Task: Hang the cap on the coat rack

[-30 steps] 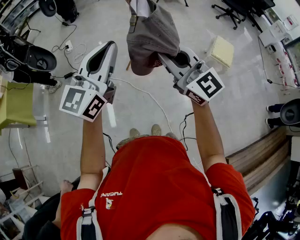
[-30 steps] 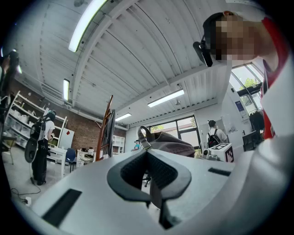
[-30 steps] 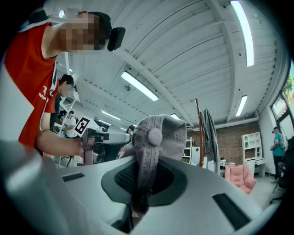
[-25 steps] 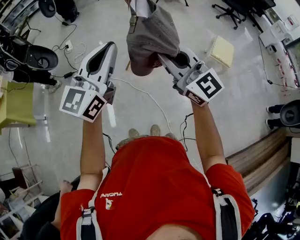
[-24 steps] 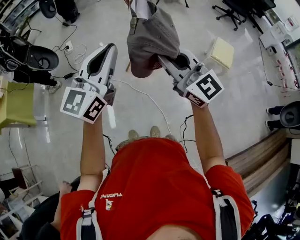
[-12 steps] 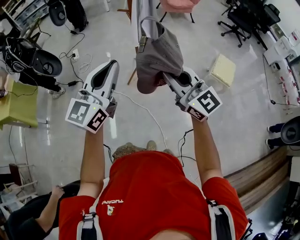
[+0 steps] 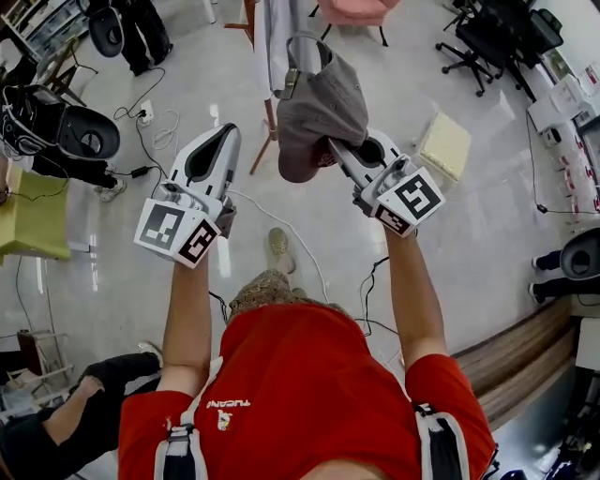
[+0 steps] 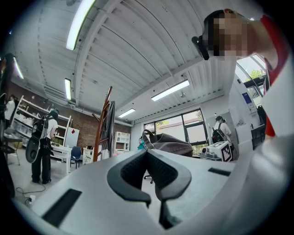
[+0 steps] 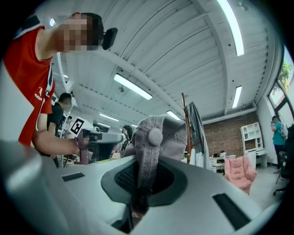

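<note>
The grey cap (image 7: 319, 98) hangs crown-up from my right gripper (image 7: 330, 143), which is shut on its lower edge. In the right gripper view the cap (image 9: 156, 133) fills the jaws, its top button facing the camera. The wooden coat rack (image 7: 271, 112) stands just beyond the cap, with a pale garment (image 7: 279, 37) hanging on it. That rack (image 9: 185, 124) rises right behind the cap in the right gripper view. My left gripper (image 7: 225, 133) is raised to the left of the cap, shut and holding nothing. From the left gripper view the rack (image 8: 103, 121) stands ahead on the left and the cap (image 8: 167, 143) to the right.
A pink chair (image 7: 352, 9) sits behind the rack, a cream stool (image 7: 443, 142) to the right, black office chairs (image 7: 487, 33) far right. Cables (image 7: 291, 225) run over the floor. A seated person's legs (image 7: 66, 422) are at lower left. A wooden bench (image 7: 511, 333) lines the right side.
Both grippers and the cap have come nearer to the coat rack, which now shows more at the top. The person's foot has stepped forward. Both grips are unchanged.
</note>
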The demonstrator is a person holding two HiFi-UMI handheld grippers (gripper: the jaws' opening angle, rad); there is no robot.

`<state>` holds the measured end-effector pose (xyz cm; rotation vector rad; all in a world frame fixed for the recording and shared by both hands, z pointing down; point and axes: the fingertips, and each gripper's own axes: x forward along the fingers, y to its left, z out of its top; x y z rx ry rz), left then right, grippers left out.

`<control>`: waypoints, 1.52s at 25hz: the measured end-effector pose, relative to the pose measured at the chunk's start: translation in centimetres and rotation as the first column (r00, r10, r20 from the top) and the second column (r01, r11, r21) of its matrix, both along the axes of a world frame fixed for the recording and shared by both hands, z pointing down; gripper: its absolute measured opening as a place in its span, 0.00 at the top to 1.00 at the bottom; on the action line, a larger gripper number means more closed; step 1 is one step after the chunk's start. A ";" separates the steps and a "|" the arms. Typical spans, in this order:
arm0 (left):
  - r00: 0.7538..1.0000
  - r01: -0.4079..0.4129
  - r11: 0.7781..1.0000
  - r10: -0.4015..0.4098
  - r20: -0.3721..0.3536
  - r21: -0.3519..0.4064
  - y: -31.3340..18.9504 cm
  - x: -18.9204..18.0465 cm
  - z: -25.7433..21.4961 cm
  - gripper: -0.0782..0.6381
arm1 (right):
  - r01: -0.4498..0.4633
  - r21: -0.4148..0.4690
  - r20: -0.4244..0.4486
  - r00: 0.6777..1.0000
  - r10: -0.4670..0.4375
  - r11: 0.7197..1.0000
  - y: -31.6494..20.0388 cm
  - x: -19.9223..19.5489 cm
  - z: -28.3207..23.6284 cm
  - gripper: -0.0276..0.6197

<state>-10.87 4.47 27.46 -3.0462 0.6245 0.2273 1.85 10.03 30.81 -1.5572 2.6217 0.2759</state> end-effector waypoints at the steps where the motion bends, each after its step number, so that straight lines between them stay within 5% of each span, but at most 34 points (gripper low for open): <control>1: 1.000 0.000 1.000 0.000 -0.004 -0.003 -0.6 0.5 0.1 0.88 | 0.000 -0.003 -0.001 1.000 0.000 1.000 -0.6 0.5 0.1 0.90; 21: 0.999 0.014 1.000 -0.014 -0.034 -0.005 -26.8 8.0 1.4 0.88 | 0.024 -0.009 -0.029 0.999 -0.025 1.000 -29.2 9.3 -1.0 0.90; 33: 0.996 0.080 0.997 -0.081 -0.023 -0.022 -34.6 8.7 2.5 0.88 | 0.045 -0.027 0.009 0.999 -0.045 0.999 -40.8 13.8 -0.2 0.90; 38: 0.990 0.139 0.990 -0.140 -0.024 -0.017 -36.4 9.7 2.5 0.88 | 0.089 -0.055 0.090 0.992 -0.084 0.995 -44.5 16.9 0.2 0.90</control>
